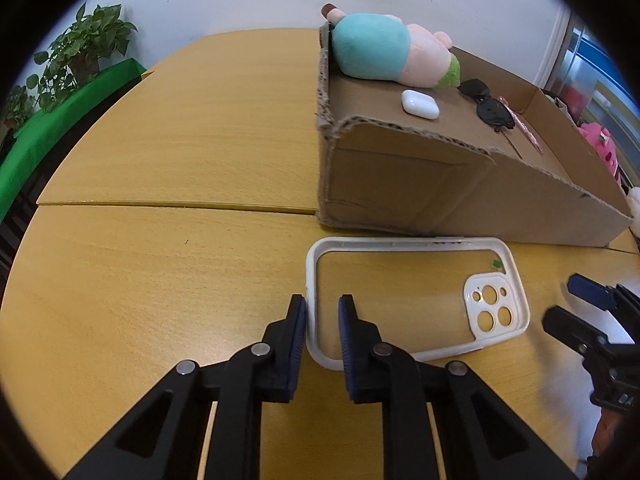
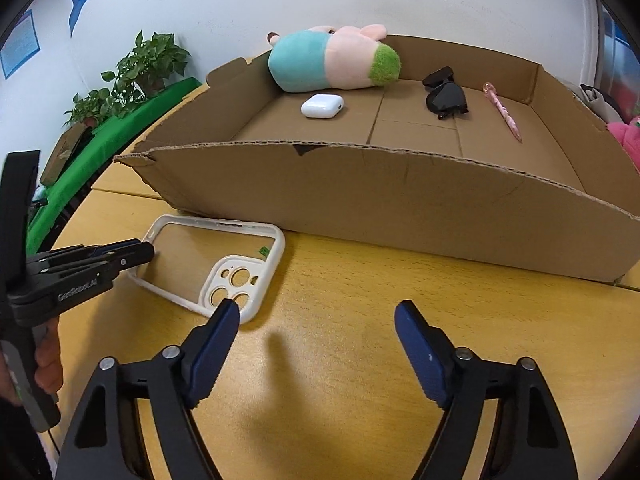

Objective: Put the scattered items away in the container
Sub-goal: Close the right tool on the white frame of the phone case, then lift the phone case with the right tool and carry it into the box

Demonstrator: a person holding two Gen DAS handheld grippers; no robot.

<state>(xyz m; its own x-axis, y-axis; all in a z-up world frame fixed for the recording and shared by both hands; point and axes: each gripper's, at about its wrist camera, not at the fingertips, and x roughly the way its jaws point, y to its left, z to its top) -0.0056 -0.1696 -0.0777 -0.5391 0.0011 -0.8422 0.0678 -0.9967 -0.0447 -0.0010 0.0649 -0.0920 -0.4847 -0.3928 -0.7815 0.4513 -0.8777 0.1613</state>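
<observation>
My left gripper [image 1: 322, 312] was down at the short end of the white phone case [image 1: 416, 300], one blue pad outside the rim and one inside it, jaws narrow and straddling that edge; I could not tell whether both pads pressed on the rim. My right gripper [image 2: 318, 316] hung over bare wood with its jaws standing wide and nothing between them, its left fingertip [image 2: 224, 320] just beside the case's camera-cutout corner.

The case lay flat on the wooden table [image 1: 168, 272], its long side close to the front wall of the cardboard box [image 2: 360, 200] and nearly parallel to it. That wall had a ragged, torn top edge, lower than the back wall. A seam in the tabletop ran off to the left from the box's near corner.

Inside the box lay a plush toy [image 2: 332, 60] against the far left corner, a white earbud case [image 2: 322, 106] just in front of it, black sunglasses [image 2: 446, 94] near the middle and a pink pen [image 2: 505, 114] to their right, all apart from one another, with bare cardboard floor along the near wall.

The table was open to the left of the case and in front of my right gripper. Potted plants [image 2: 148, 64] stood on a green surface beyond the table's far left edge.
</observation>
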